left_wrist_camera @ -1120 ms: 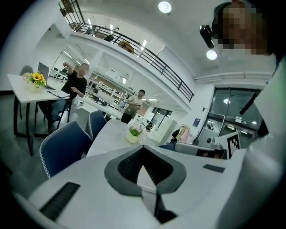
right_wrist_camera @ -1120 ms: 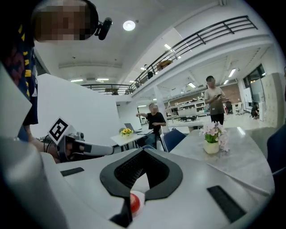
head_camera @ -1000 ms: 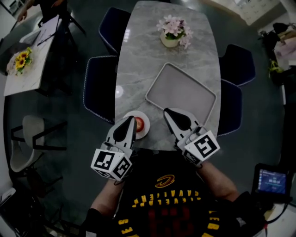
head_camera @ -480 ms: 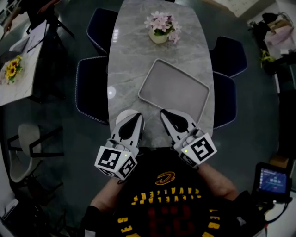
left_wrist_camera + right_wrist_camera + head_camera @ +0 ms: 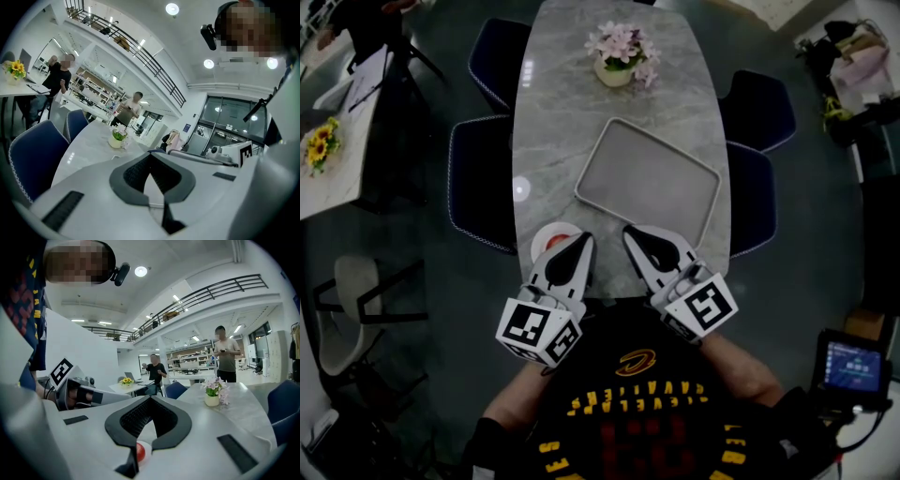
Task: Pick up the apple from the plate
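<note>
apple (image 5: 564, 231) sat on the small white plate (image 5: 541, 242) at the table (image 5: 546, 122) edge, my left gripper (image 5: 582, 241) pinched together just beside it, right gripper (image 5: 629, 232) closed up too, grey tray (image 5: 647, 178) beyond, pink flowers (image 5: 621, 40) in their pot (image 5: 612, 75)

Left gripper (image 5: 579, 242): we hold it at 7 o'clock, jaws together, tips aimed toward 1 o'clock. Right gripper (image 5: 631, 232): at 5 o'clock, jaws together, tips aimed toward 11 o'clock. Both near, apart.
</note>
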The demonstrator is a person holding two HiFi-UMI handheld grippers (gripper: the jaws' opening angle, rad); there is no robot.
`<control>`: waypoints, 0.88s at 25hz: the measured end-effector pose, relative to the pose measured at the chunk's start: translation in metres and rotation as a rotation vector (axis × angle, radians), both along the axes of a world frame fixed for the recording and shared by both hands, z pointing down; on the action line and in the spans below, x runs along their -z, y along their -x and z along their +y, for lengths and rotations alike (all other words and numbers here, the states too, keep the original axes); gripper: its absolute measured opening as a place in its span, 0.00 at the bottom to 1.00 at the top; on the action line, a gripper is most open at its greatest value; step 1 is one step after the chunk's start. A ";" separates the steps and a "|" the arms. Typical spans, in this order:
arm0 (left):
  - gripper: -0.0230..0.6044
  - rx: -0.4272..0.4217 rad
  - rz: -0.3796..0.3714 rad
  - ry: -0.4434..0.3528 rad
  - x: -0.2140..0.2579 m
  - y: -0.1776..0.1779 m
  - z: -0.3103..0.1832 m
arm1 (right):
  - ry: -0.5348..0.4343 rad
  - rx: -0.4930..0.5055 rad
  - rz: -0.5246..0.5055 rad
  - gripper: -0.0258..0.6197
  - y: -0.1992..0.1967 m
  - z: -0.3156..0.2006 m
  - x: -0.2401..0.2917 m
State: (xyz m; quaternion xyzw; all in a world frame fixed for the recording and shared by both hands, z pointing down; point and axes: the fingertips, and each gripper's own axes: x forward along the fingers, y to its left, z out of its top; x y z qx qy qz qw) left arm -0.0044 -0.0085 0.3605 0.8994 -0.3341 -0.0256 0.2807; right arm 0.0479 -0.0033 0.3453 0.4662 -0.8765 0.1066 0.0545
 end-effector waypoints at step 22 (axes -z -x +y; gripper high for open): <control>0.04 -0.022 -0.013 0.007 -0.001 -0.010 0.006 | 0.006 -0.013 -0.025 0.05 -0.010 0.008 -0.007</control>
